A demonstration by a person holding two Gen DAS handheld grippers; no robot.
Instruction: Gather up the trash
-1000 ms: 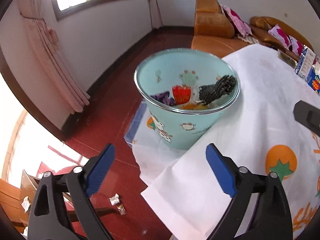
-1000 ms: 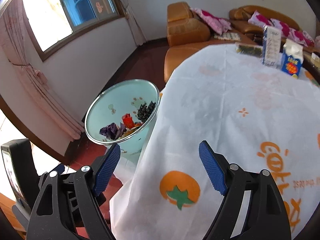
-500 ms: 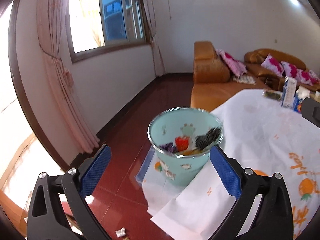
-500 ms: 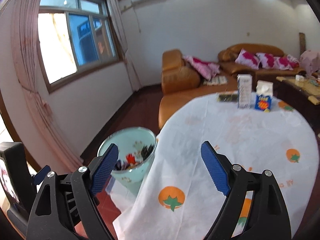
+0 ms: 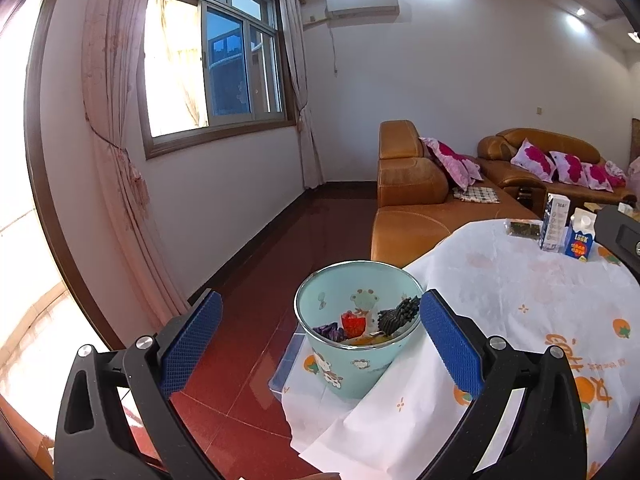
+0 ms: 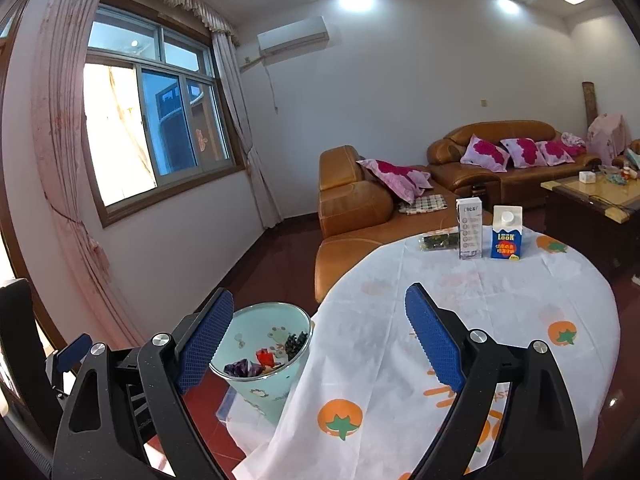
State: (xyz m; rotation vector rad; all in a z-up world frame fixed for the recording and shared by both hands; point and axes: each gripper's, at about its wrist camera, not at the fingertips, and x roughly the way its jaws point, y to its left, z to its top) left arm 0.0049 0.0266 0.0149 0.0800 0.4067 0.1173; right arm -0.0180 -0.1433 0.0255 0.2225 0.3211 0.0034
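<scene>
Right wrist view, holdings as they stand. Item one — right tool: blue pads well apart and opening, nothing between them, aimed across the table under its white cloth printed with oranges. Item two — left tool: pads spread at their widest, empty, looking over the table's near edge toward the bin.

Item three — pale green bin: stands on the floor just beside the table, partly under the hanging cloth; already holds wrappers in purple, red and dark tones.

Item four — remaining pieces, all at the far edge of the table, well apart from both tools:
- white carton, upright; likely light card, stiff at the edges, soft on the faces if empty. Take it across the two narrow sides, mid-height.
- blue carton with a white cap, upright, just beside the white one; same handling. The small gap between the two leaves little room for a pad, so the outer faces look safer.
- dark flat packet, lying left of the cartons; thin, probably crinkly and slippery film. Pinch it at an edge or corner rather than from above.

Whether the cartons are empty cannot be told.
</scene>
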